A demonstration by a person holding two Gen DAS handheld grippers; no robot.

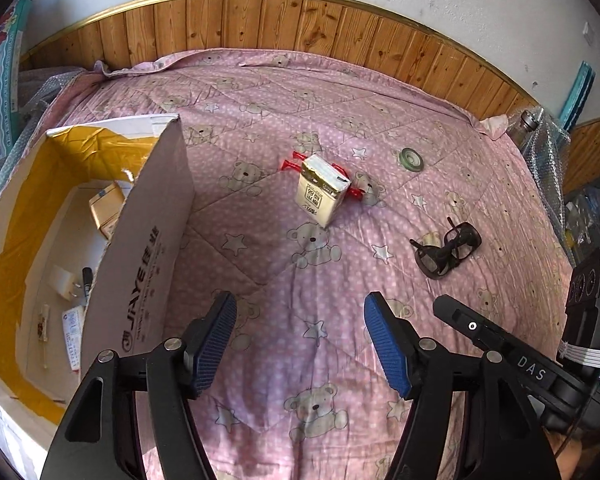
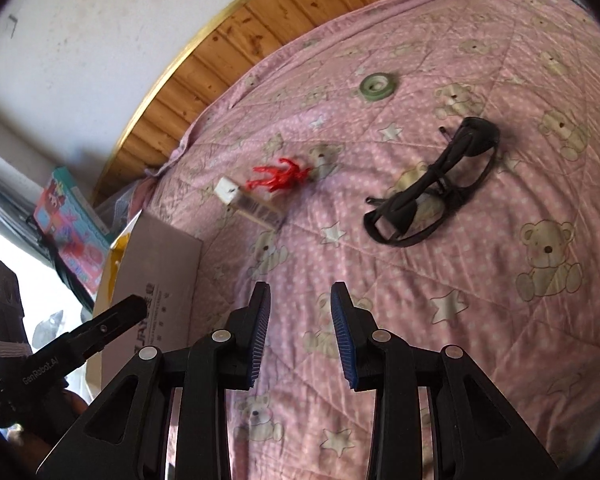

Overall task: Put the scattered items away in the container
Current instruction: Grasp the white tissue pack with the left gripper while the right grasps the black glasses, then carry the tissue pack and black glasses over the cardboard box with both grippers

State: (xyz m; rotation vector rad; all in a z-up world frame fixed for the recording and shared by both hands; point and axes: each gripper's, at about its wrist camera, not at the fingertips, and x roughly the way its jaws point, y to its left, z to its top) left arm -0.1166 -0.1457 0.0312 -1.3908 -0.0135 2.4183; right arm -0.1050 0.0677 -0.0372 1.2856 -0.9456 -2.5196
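Observation:
An open cardboard box (image 1: 148, 216) (image 2: 156, 268) stands at the left on the pink bedspread, with several small items inside. A cream cigarette pack (image 1: 320, 190) (image 2: 248, 204) lies mid-bed, partly over a red plastic figure (image 1: 292, 160) (image 2: 278, 176). Black glasses (image 1: 446, 250) (image 2: 432, 196) lie to the right, and a green tape roll (image 1: 412, 158) (image 2: 376, 85) sits farther back. My left gripper (image 1: 300, 312) is open and empty, hovering short of the pack, beside the box wall. My right gripper (image 2: 300, 304) is open and empty, near the glasses.
A wooden headboard (image 1: 300, 24) and white wall close the far side. A colourful picture book (image 1: 0, 92) (image 2: 72, 224) leans at the left behind the box. Bubble wrap with a bottle (image 1: 540, 136) lies off the bed's right corner. The right gripper's body (image 1: 520, 364) appears beside my left one.

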